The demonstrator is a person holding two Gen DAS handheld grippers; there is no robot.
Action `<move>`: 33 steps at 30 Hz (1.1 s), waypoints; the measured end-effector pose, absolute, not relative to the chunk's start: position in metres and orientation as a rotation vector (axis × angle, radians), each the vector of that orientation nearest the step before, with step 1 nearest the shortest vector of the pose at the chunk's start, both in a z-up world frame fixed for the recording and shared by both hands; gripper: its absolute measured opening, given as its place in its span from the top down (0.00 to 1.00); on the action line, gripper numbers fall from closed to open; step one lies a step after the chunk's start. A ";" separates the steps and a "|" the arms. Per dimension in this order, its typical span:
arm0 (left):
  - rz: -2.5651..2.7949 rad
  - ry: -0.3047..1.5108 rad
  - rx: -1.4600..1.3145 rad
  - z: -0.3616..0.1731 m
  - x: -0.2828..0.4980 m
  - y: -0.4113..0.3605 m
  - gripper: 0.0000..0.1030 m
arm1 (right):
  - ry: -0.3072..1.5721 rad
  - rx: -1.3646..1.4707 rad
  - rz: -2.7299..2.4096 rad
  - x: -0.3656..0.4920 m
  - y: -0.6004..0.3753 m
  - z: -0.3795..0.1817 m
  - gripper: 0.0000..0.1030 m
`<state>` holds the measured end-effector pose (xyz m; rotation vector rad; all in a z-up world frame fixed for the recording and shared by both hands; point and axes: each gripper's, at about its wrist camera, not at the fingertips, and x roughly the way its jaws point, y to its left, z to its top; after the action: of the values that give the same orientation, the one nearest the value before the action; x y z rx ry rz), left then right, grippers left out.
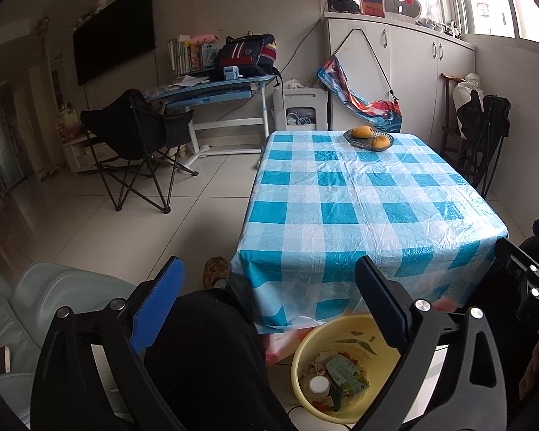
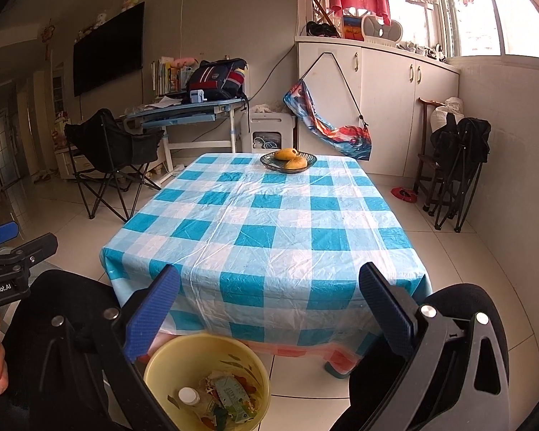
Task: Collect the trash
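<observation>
Trash sits in the yellow bin (image 2: 206, 380) on the floor at the near edge of the checked table (image 2: 269, 222): a carton, a white-capped bottle, scraps. My left gripper (image 1: 269, 305) and right gripper (image 2: 269, 309) both hang wide and hold nothing. I judge collecting nearly finished; only the fruit bowl (image 2: 288, 161) remains at the table's far end, so I should scan before retreating.

bench cloth (image 2: 266, 230): blue-white check | bin (image 2: 161, 362): pale yellow, green leaf print | fruit (image 2: 285, 153): orange-yellow | fruit dish (image 2: 267, 161): dark | folding chair (image 2: 104, 143): black
</observation>
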<state>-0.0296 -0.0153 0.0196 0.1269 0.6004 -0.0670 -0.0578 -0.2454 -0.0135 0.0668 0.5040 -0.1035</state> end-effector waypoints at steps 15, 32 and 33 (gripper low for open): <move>-0.070 0.594 0.095 -0.001 -0.033 0.000 0.08 | 0.529 0.017 -0.102 -0.053 -0.235 -0.025 0.07; -0.063 0.475 0.070 0.014 -0.045 0.022 0.07 | 0.487 -0.050 -0.109 -0.065 -0.223 -0.010 0.07; -0.062 0.476 0.062 0.013 -0.045 0.024 0.07 | 0.489 -0.062 -0.101 -0.064 -0.219 -0.012 0.07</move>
<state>-0.0447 0.0237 0.0133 0.0618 0.4756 -0.0624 -0.0643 -0.2191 -0.0121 -0.0618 0.4891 -0.1008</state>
